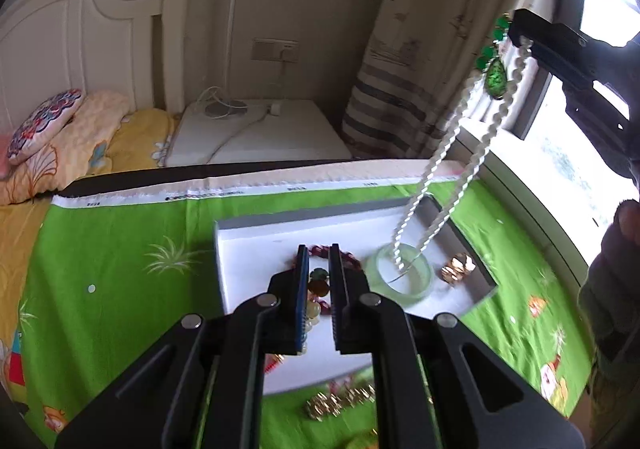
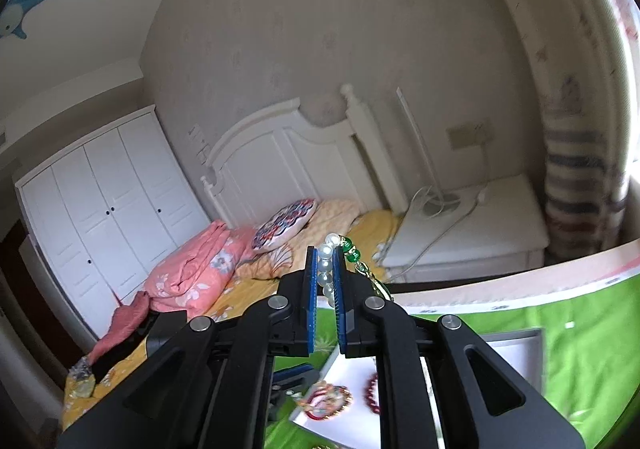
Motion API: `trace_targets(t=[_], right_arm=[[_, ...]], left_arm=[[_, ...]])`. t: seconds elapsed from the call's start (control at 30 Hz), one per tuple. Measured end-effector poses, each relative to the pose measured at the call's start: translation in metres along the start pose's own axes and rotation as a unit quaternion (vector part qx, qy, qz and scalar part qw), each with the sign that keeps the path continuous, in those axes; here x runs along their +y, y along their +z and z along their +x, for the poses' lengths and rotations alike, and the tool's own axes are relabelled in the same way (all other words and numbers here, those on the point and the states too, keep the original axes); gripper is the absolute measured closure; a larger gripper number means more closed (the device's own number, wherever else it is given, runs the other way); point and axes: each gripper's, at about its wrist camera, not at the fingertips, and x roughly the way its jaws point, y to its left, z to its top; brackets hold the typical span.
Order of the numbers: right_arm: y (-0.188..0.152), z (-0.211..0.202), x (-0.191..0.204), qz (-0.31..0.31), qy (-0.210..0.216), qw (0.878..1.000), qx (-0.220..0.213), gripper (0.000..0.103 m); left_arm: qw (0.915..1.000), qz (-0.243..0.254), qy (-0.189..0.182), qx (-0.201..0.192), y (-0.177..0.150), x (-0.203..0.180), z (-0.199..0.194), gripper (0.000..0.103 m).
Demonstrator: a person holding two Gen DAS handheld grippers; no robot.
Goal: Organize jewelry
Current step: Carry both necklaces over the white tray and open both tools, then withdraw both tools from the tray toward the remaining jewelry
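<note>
Up high, the right hand-held gripper (image 2: 327, 281) was clamped on a long white pearl necklace with green beads (image 1: 440, 165), which hung straight down into the shallow white tray (image 1: 256, 245), its lowest loop inside the pale green jade bangle (image 1: 404, 276). Nearer the tray, the left hand-held gripper (image 1: 319, 273) stood closed over multicoloured beads (image 1: 318, 285), grip unclear.

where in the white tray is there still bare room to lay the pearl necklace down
The tray is bare along its left side and far edge, between the left wall and the red bead bracelet. The right half is crowded: the jade bangle sits beside the gold pieces, and the pearl necklace in the right gripper dangles into the bangle.
</note>
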Motion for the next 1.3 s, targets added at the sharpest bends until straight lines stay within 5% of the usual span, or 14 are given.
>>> trace_targets(t=[0.23,0.5,0.73,0.77,0.83,0.87,0.9,0.97,1.3], right_arm=[[-0.017,0.041,-0.012,0.017,0.023,0.999,0.017,0.093],[-0.083,0.06,-0.106,0.028,-0.118,0.986,0.117,0.093],[-0.103,0.045,-0.142,0.066,-0.157,0.975,0.139,0.092],[-0.105,0.044,-0.143,0.066,-0.164,0.974,0.142,0.092],[-0.108,0.043,-0.142,0.061,-0.18,0.97,0.15,0.09],[-0.11,0.043,-0.142,0.057,-0.189,0.967,0.158,0.085],[-0.11,0.043,-0.142,0.06,-0.198,0.963,0.17,0.065],[-0.108,0.036,-0.141,0.077,-0.185,0.964,0.174,0.03],[-0.089,-0.076,-0.088,0.071,-0.117,0.988,0.064,0.025]], left_arm=[[0.9987,-0.007,0.047,-0.02,-0.004,0.011,0.021,0.094],[0.999,0.007,0.04,0.021,-0.027,0.012,0.067,0.094],[0.9986,0.022,0.039,0.027,-0.032,0.0,0.077,0.093],[0.9987,0.02,0.038,0.026,-0.032,-0.001,0.077,0.091],[0.9987,0.014,0.04,0.028,-0.032,-0.001,0.076,0.066],[0.9986,0.008,0.048,0.021,-0.032,-0.001,0.073,0.04],[0.9985,0.003,0.054,0.01,-0.031,-0.001,0.068,0.023],[0.9983,-0.003,0.058,-0.006,-0.03,0.0,0.056,0.019],[0.9878,-0.014,0.115,-0.104,-0.039,-0.002,-0.05,0.002]])
